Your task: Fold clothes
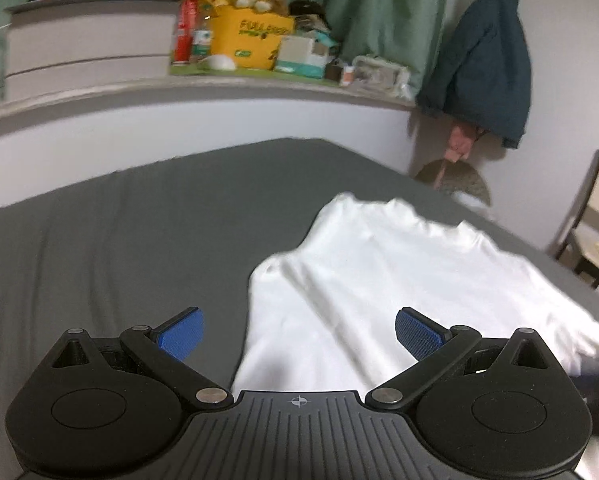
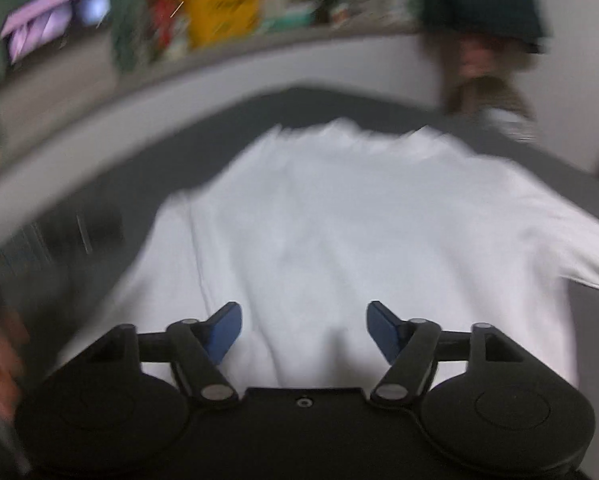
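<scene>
With the white shirt (image 1: 399, 280) flat on the grey bed (image 1: 119, 220), both the left gripper (image 1: 299, 334) and right gripper (image 2: 304, 330) hover with fingers spread and empty, seemingly between folds, so next comes pinching an edge.

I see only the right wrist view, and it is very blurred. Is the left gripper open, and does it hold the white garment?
Observer: The left gripper is open, and nothing is between its pads.
Operator: Where is it, compared to the garment?
Observer: One pad is over the bare grey sheet and the other is over the white garment, so the gripper is over the garment's side edge.
Operator: What is the dark shape at the top right?
Observer: It is a dark teal hooded jacket that hangs on the wall.
</scene>
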